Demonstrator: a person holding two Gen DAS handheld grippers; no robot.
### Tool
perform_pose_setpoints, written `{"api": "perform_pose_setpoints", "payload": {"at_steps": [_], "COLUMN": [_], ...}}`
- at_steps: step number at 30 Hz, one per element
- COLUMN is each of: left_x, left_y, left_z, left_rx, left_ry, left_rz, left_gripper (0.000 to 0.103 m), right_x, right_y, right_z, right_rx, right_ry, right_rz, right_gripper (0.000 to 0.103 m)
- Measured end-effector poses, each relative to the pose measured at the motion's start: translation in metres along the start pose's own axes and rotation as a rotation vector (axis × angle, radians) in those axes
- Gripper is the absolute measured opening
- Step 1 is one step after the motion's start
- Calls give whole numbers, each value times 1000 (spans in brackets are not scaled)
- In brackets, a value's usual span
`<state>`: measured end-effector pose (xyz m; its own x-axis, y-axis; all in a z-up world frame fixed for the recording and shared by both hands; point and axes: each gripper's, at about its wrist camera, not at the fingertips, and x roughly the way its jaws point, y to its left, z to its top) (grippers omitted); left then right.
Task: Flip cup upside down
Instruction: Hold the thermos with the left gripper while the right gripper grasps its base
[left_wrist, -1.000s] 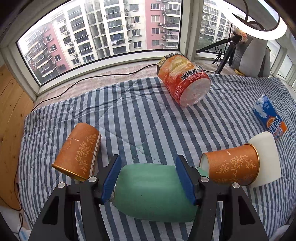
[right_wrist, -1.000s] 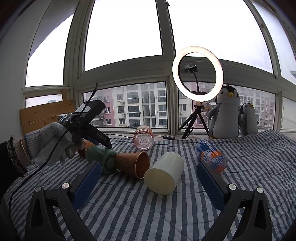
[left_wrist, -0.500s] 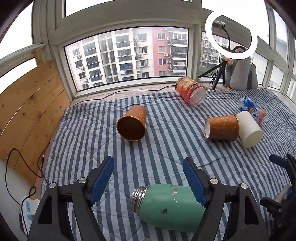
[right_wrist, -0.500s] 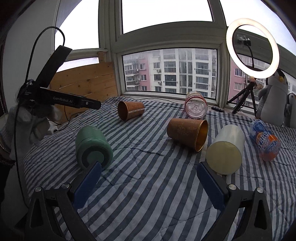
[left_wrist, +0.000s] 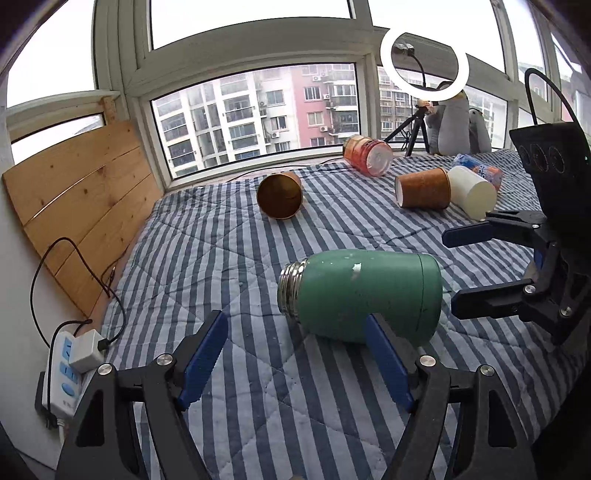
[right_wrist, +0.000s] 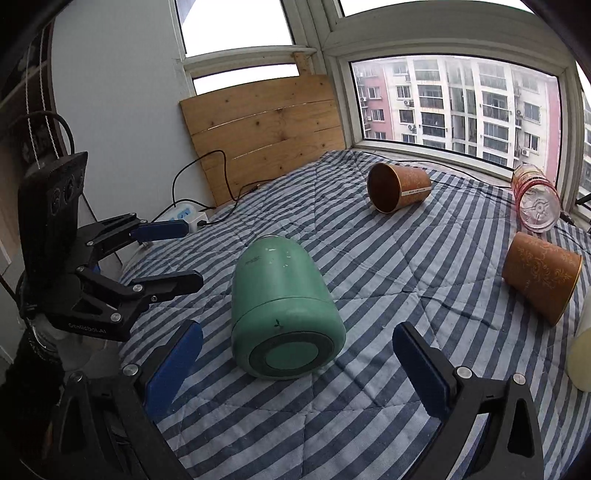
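Spreading wide, the blue pads of the left gripper (left_wrist: 297, 354) are held low over the striped quilt (left_wrist: 221, 258), and nothing is gripped. The right gripper (right_wrist: 297, 363) is also held apart, pointed at the base of the green flask (right_wrist: 284, 306). This flask is laid on its side between both grippers, its steel mouth turned away from the right one; what is inside cannot be seen. Farther off, two orange paper cups (left_wrist: 279, 195) (left_wrist: 424, 188) are laid on their sides, well apart.
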<state>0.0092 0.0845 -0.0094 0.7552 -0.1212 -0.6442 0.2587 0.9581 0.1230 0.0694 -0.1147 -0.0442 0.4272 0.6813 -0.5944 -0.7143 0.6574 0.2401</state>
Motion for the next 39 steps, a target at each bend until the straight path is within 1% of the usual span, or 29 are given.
{"api": "perform_pose_setpoints", "payload": {"at_steps": [3, 6, 8, 10, 11, 13, 14, 15, 16, 17, 18, 20, 21, 24, 27, 30, 32, 33, 34, 35, 36, 38, 39], "left_x": [11, 19, 25, 30, 31, 33, 35, 36, 37, 38, 41, 45, 46, 46, 43, 42, 43, 42, 42, 43, 43, 43, 44], "left_y": [-15, -30, -32, -32, -33, -38, -40, -44, -48, -52, -55, -60, -61, -58, -65, -76, -78, -78, -78, -76, -74, -67, -64], "left_z": [1, 2, 1, -2, -3, -2, -2, -1, 0, 1, 2, 3, 3, 8, 15, 17, 15, 12, 10, 7, 5, 0, -1], "left_rx": [10, 42, 2, -20, -15, 4, 10, 15, 23, 28, 33, 48, 50, 16, 34, 73, 91, 96, 100, 106, 112, 120, 120], "left_ry": [21, 34, 73, 96, 94, 97, 98, 98, 99, 103, 108, 103, 102, 100, 82, 63, 59, 56, 59, 66, 72, 72, 79], "left_rz": [-52, -58, -122, -153, -146, -133, -129, -127, -128, -132, -137, -107, -104, -142, -151, -154, -157, -159, -163, -163, -153, -91, -86], "left_gripper": [80, 80, 80, 80, 80, 80, 80, 80, 80, 80, 80, 80, 80, 80, 80, 80, 80, 80, 80, 80, 80, 79, 80], "right_x": [8, 10, 16, 23, 27, 32, 33, 35, 38, 38, 38, 38, 38, 37, 34, 32, 32, 32, 31, 26, 20, 4, 1], "right_y": [-11, -21, -27, -31, -31, -31, -29, -28, -26, -24, -22, -20, -21, -24, -22, -23, -25, -26, -29, -32, -34, -39, -43], "right_z": [3, 10, 14, 16, 16, 14, 11, 10, 9, 8, 7, 6, 6, 5, 8, 12, 12, 9, 7, 4, 3, 3, 4], "right_rx": [48, 81, 97, 112, 117, 114, 113, 109, 106, 103, 97, 93, 101, 141, 156, 186, 187, 179, 175, 177, 172, 136, 134], "right_ry": [19, 7, 30, 66, 84, 94, 94, 103, 117, 124, 122, 113, 111, 109, 129, 167, 184, 191, 192, 177, 159, 98, 95], "right_rz": [55, 73, 97, 143, 156, 144, 135, 135, 139, 122, 118, 98, 95, 90, 52, 14, 15, 27, 61, 102, 124, 81, 75], "right_gripper": [102, 102, 102, 102, 102, 101, 94, 89, 80, 77, 77, 77, 77, 76, 76, 76, 76, 76, 76, 76, 76, 76, 76]}}
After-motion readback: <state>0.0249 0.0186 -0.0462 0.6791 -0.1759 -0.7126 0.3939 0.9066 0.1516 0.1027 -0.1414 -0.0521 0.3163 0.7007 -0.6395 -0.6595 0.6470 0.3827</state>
